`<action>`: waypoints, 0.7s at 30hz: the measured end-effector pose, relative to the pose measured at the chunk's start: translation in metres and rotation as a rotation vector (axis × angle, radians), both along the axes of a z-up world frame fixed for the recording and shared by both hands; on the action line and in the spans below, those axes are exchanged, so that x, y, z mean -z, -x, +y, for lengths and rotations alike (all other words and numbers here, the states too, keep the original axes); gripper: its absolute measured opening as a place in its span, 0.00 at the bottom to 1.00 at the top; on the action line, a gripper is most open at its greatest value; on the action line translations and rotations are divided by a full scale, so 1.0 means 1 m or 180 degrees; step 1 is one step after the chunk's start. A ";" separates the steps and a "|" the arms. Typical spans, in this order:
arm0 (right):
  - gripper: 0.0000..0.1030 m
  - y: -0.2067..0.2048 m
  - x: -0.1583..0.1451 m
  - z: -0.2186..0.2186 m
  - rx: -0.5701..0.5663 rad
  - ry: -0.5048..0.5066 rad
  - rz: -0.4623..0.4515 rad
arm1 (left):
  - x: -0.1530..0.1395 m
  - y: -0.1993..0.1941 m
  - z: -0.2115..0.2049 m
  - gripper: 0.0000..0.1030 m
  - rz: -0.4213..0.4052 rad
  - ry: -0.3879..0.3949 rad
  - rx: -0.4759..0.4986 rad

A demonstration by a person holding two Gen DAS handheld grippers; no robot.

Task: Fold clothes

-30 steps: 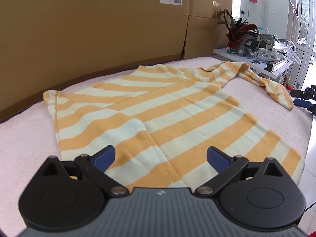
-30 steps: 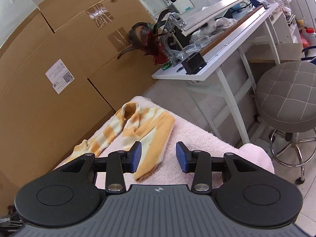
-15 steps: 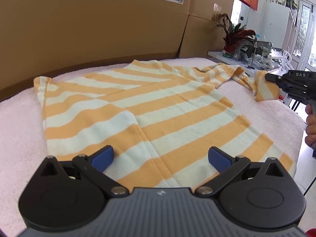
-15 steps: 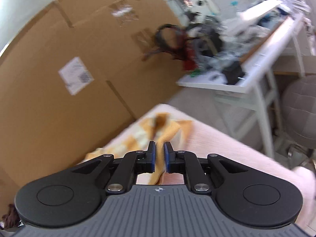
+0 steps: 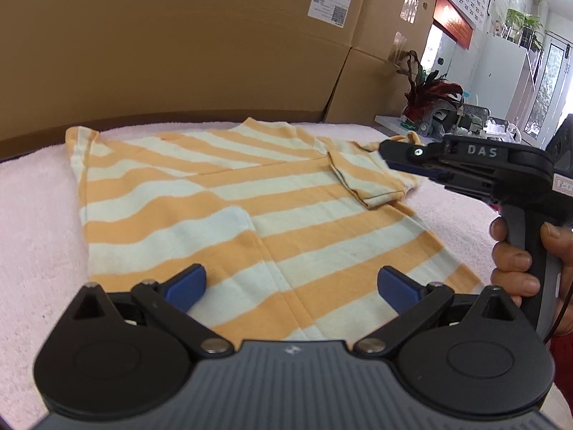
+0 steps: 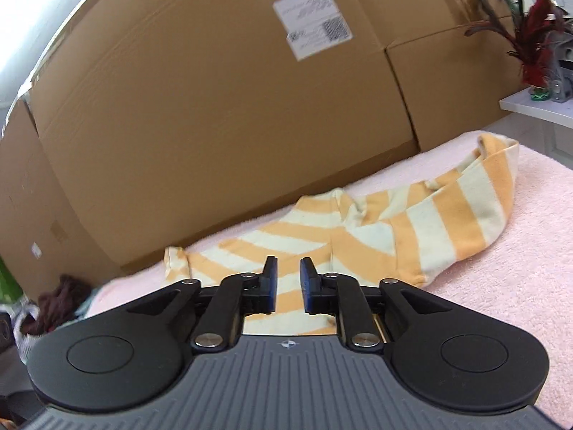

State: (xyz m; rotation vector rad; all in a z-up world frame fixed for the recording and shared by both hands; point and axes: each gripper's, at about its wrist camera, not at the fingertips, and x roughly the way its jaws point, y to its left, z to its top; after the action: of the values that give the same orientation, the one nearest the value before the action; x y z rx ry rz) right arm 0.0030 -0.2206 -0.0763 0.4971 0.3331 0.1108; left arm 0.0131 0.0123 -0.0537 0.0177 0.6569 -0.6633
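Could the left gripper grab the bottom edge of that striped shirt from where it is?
Probably yes. The left gripper is wide open right above the striped shirt, and nothing lies between them; the right gripper is off by the folded sleeve.

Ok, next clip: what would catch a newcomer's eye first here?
The orange-and-cream striped shirt spread flat on the pink towel, with one sleeve folded over its body. Then the right claw just above that sleeve, opening with nothing between its pads, and the brown cardboard boxes walling the back.
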 end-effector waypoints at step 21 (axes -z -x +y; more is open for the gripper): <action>0.22 0.048 0.023 -0.053 0.0079 0.0260 0.0195 | 0.001 -0.126 -0.114 0.74 0.0692 0.0654 0.0251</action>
State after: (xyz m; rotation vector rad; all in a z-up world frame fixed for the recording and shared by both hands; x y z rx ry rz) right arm -0.0451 -0.2731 -0.0993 0.4242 0.3897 0.0579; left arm 0.1391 -0.1020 -0.0546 -0.2225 0.7970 -0.8133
